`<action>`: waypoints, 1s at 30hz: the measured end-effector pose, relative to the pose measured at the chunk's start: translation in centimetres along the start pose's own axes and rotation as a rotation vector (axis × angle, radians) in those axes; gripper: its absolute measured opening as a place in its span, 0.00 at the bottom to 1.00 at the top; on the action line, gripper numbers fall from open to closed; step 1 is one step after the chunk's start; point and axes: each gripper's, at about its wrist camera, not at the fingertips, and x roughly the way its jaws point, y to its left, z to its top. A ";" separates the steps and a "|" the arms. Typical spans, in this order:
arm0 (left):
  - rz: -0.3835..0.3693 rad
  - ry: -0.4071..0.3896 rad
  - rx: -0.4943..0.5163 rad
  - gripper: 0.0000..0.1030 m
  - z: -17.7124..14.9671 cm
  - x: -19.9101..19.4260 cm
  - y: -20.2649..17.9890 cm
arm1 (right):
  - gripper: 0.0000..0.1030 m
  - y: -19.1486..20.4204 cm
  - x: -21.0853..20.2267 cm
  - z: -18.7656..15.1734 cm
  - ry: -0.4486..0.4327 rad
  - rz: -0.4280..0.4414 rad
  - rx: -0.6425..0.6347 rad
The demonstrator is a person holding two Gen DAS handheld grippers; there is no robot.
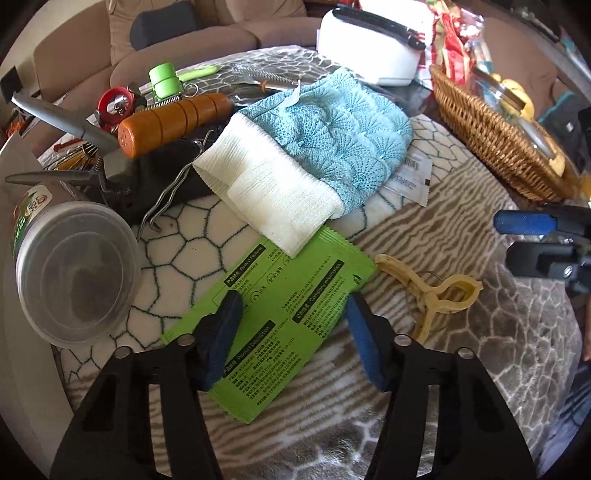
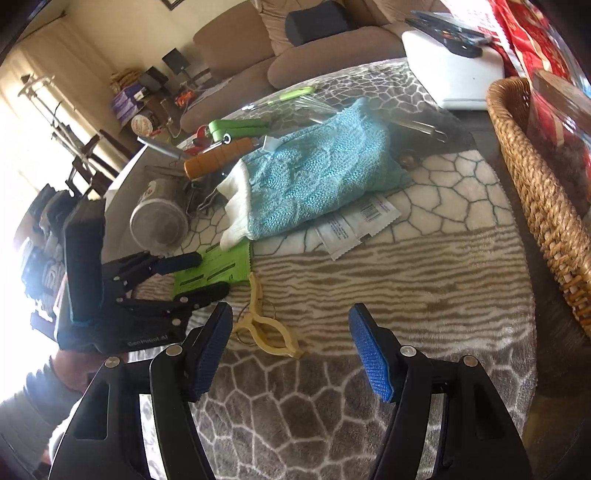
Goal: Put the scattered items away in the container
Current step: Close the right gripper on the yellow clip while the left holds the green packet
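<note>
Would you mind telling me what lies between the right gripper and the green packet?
A yellowish plastic clip on the patterned blanket, between the right gripper and green packet; the right wrist view shows it.

Brown sofa (image 2: 303,55) with dark cushion (image 2: 317,22) behind table.

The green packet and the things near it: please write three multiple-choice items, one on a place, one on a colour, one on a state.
1. Where does the green packet lie?
A. inside the wicker basket
B. on the patterned cloth, one end under the mitt's white cuff
C. on top of the white box

2. What colour is the knitted part of the mitt?
A. light blue
B. red
C. black

3. How is the right gripper?
A. shut on the yellow clip
B. shut on the mitt
C. open and empty

Key: 1 B, the white cuff overlaps its far end; 2 A, both views show light blue knit; 3 C, only cloth shows between its fingers.
</note>
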 end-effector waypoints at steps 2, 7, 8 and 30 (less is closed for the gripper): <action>-0.039 0.000 -0.041 0.34 -0.2 -0.4 0.3 | 0.66 1.3 0.8 -0.3 0.012 -0.039 -0.086; -0.079 -0.001 -0.094 0.33 -1.2 -1.4 0.6 | 0.66 5.3 3.3 -1.8 0.026 -0.182 -0.369; -0.080 -0.002 -0.101 0.33 -1.5 -1.6 0.7 | 0.66 6.1 4.0 -2.2 0.034 -0.200 -0.426; 0.012 0.117 0.164 0.88 1.8 2.1 0.5 | 0.24 1.1 1.6 0.2 0.021 -0.012 -0.097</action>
